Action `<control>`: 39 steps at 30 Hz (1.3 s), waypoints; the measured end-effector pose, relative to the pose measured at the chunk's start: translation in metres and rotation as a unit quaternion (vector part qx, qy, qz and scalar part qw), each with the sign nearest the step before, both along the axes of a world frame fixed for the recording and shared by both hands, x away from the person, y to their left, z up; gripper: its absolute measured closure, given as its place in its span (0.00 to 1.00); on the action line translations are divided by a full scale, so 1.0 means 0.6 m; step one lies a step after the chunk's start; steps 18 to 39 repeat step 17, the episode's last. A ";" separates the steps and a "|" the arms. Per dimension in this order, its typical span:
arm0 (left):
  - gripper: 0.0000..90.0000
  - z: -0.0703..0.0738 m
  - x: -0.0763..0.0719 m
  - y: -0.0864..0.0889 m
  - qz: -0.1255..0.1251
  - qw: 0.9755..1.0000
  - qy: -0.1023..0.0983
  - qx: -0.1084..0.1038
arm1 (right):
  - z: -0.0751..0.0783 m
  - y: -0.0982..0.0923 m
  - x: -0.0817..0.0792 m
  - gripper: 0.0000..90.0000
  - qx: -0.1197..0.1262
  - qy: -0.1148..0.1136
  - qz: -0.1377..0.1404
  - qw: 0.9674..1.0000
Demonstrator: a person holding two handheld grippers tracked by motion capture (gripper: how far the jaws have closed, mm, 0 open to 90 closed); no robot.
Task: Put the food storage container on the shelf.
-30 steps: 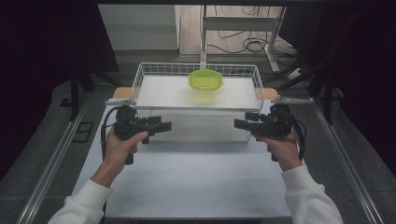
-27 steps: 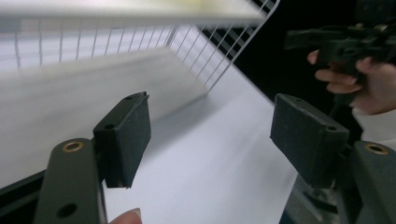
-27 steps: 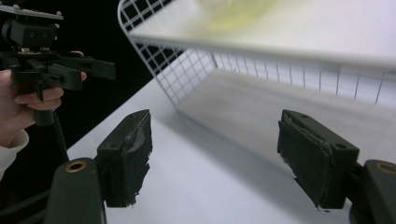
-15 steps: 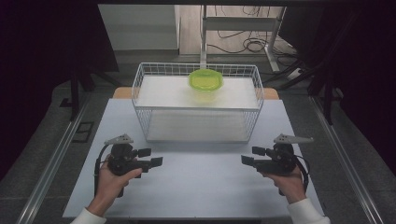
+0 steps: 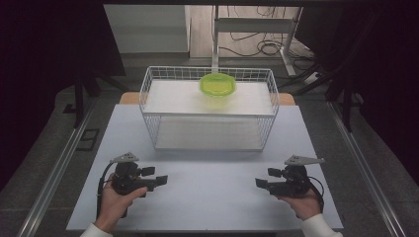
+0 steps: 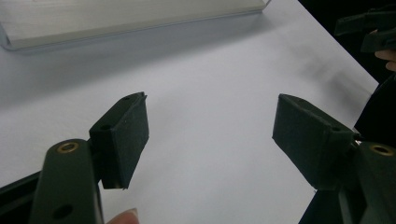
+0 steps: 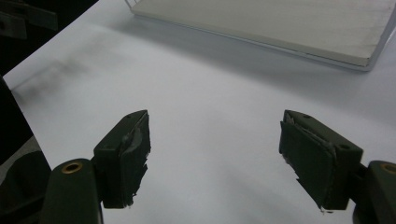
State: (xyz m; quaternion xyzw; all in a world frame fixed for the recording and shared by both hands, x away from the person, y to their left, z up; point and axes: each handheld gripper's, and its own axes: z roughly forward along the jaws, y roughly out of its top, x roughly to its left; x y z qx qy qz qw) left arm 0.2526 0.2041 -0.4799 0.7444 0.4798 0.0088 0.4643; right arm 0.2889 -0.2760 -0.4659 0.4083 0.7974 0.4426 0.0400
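Note:
A lime-green lidded container (image 5: pixel 217 86) sits on the upper shelf of a white wire basket rack (image 5: pixel 210 106) at the back of the table. My left gripper (image 5: pixel 159 177) rests low over the white table (image 5: pixel 207 182) at the front left, held in a hand, open with nothing between its jaws (image 6: pixel 210 140). At the front right, my right gripper (image 5: pixel 261 184) is held the same way, open and empty (image 7: pixel 215 154). Both point inward toward each other, well short of the rack.
The rack's lower board (image 7: pixel 280 23) lies ahead of the right gripper and also ahead of the left gripper (image 6: pixel 116 18). Metal rails (image 5: pixel 59 163) run along both sides of the table. Cables and a stand (image 5: pixel 257 29) lie on the floor beyond.
Both hands have drawn the grippers back from just in front of the rack toward the table's near edge and lowered them. The green container has stayed put.

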 end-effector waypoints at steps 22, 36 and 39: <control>0.30 -0.004 0.001 -0.002 0.002 1.000 0.000 0.009 | -0.002 -0.009 0.001 0.24 -0.001 -0.019 -0.015 1.000; 0.30 -0.004 0.001 -0.002 0.002 1.000 0.000 0.009 | -0.002 -0.009 0.001 0.24 -0.001 -0.019 -0.015 1.000; 0.30 -0.004 0.001 -0.002 0.002 1.000 0.000 0.009 | -0.002 -0.009 0.001 0.24 -0.001 -0.019 -0.015 1.000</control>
